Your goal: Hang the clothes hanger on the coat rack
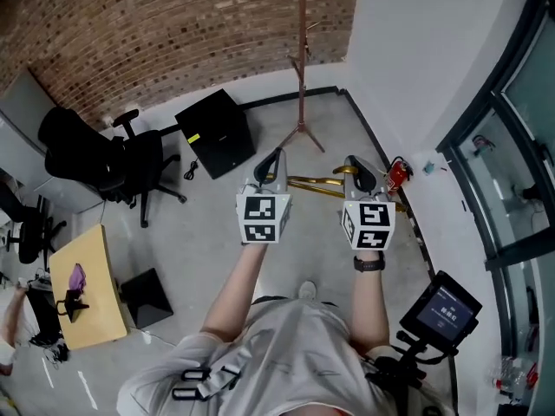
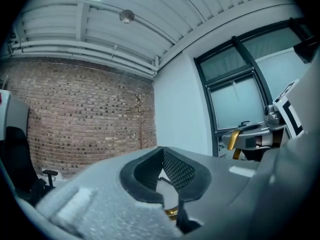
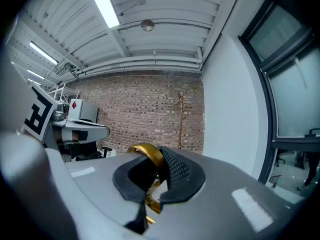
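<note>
Overhead first: in the head view the clothes hanger (image 1: 310,184), a thin gold-coloured one, spans roughly level between the left gripper (image 1: 270,173) and the right gripper (image 1: 358,172), above the grey floor (image 1: 217,232). The coat rack (image 1: 302,68) stands well apart ahead, near the brick wall (image 1: 173,24), so the hanging itself is not yet done.

Next, the left gripper view: its fingers are pressed together, with a sliver of gold showing low between them. I take that to be one end of the hanger. The rack shows far off against the brick.

Lastly, the right gripper view: these fingers are clamped on the hanger's curved gold hook (image 3: 146,154), which arches up over their tips.

By its look the hanger is metal: stiff, light, and smooth enough to swivel or slip in a narrow pinch. Two holds should keep it from swinging. The hook must go over the rack, though, so a hold lower on the neck or on a shoulder would probably leave the curve free.
</note>
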